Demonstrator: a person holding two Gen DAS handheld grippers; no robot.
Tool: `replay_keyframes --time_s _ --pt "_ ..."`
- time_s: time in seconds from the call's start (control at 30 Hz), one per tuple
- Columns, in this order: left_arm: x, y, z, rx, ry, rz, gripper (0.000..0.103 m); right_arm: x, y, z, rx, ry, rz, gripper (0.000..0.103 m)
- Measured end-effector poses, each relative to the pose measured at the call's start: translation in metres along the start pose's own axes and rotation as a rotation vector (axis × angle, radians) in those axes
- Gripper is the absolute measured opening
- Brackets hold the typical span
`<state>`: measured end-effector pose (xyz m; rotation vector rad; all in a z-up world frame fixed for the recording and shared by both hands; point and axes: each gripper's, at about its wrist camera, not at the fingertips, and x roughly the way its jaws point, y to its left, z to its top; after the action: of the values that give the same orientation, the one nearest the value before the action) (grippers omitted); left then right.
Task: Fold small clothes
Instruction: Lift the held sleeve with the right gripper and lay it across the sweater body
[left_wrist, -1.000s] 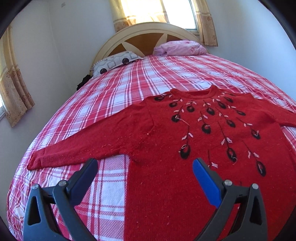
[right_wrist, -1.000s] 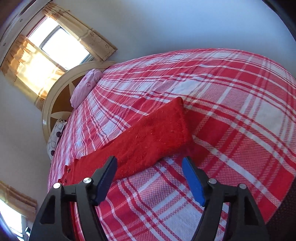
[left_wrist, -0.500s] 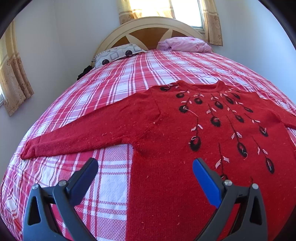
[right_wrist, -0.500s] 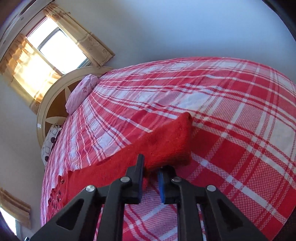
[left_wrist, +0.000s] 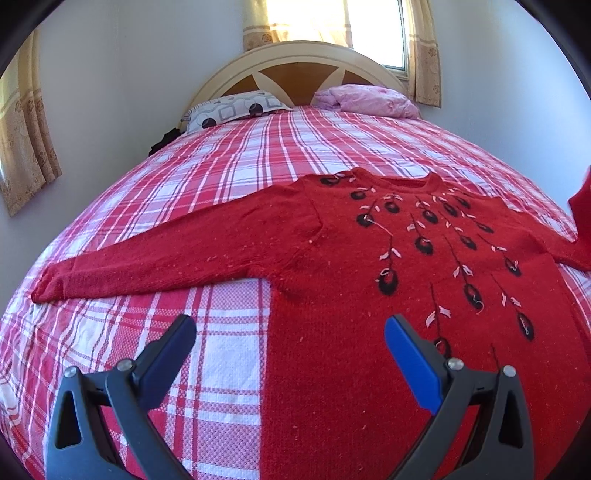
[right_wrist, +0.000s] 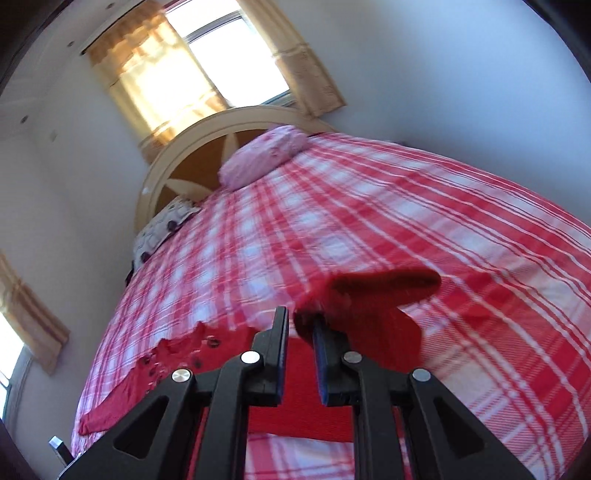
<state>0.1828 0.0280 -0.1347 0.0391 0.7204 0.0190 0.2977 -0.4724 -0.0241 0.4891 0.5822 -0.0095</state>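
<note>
And the right gripper (right_wrist: 300, 326), wide open a second ago, has clamped the red sweater's (left_wrist: 369, 266) sleeve cuff (right_wrist: 369, 295) and lifted it off the bed (left_wrist: 229, 177), starting the first fold, while the left gripper (left_wrist: 290, 330) hovers wide and empty.

Red knit sweater (left_wrist: 388, 258), black bud and pale leaf embroidery on chest, lies front-up, flat, on near half of bed. Left sleeve (left_wrist: 177, 254) stretched out flat leftward; right sleeve (right_wrist: 373, 314) lifted, cuff raised off bed.
</note>
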Motion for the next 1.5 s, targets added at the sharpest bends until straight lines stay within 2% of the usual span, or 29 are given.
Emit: replay_keyframes --time_s 0.17,0.27,0.37,0.4,0.43,0.47,0.5,0.53,0.6,0.73,0.97,1.03,1.1,1.13,1.17,1.27,1.37,1.5 --pt "0.005 0.009 -0.002 -0.056 0.023 -0.039 0.103 0.023 0.085 0.003 -0.110 0.041 0.113 0.013" --pt "0.006 0.012 -0.004 -0.073 0.032 -0.056 0.103 0.032 0.139 -0.004 -0.209 0.064 0.153 0.013" --pt "0.008 0.019 -0.007 -0.102 0.043 -0.077 0.103 0.040 0.175 -0.016 -0.309 0.078 0.101 0.013" --pt "0.007 0.021 -0.007 -0.113 0.047 -0.085 0.103 0.049 0.181 -0.021 -0.363 0.103 0.047 0.014" --pt "0.008 0.024 -0.008 -0.127 0.050 -0.094 0.103 0.056 0.183 -0.026 -0.412 0.129 -0.004 0.032" --pt "0.009 0.027 -0.008 -0.144 0.053 -0.103 0.103 0.063 0.180 -0.030 -0.452 0.155 -0.042 0.074" --pt "0.009 0.029 -0.008 -0.156 0.054 -0.109 0.103 0.072 0.171 -0.036 -0.485 0.187 -0.068 0.088" --pt "0.010 0.030 -0.009 -0.167 0.055 -0.114 0.103 0.078 0.162 -0.039 -0.506 0.211 -0.109 0.090" --pt "0.011 0.030 -0.009 -0.178 0.059 -0.122 0.103 0.091 0.135 -0.047 -0.555 0.252 -0.249 0.090" --pt "0.013 0.026 -0.008 -0.164 0.065 -0.124 0.103 0.111 0.080 -0.054 -0.583 0.290 -0.361 0.090" --pt "0.015 0.022 -0.009 -0.139 0.076 -0.120 0.103 0.145 0.042 -0.074 -0.604 0.337 -0.380 0.090" --pt "0.016 0.021 -0.009 -0.137 0.082 -0.123 0.103 0.157 0.036 -0.077 -0.602 0.351 -0.390 0.086" --pt "0.017 0.021 -0.009 -0.136 0.089 -0.129 0.103 0.164 0.030 -0.080 -0.597 0.358 -0.419 0.063" --pt "0.017 0.022 -0.010 -0.139 0.091 -0.132 0.103 0.167 0.026 -0.079 -0.575 0.369 -0.413 0.039" --pt "0.017 0.022 -0.010 -0.142 0.091 -0.138 0.103 0.167 0.022 -0.078 -0.556 0.378 -0.397 0.023" --pt "0.018 0.024 -0.010 -0.157 0.096 -0.153 0.103 0.163 0.027 -0.080 -0.580 0.371 -0.387 0.012" --pt "0.019 0.025 -0.011 -0.172 0.103 -0.168 0.103 0.143 0.046 -0.071 -0.588 0.333 -0.334 0.009" --pt "0.018 0.025 -0.012 -0.177 0.098 -0.177 0.103 0.110 0.094 -0.060 -0.644 0.266 -0.244 0.009"
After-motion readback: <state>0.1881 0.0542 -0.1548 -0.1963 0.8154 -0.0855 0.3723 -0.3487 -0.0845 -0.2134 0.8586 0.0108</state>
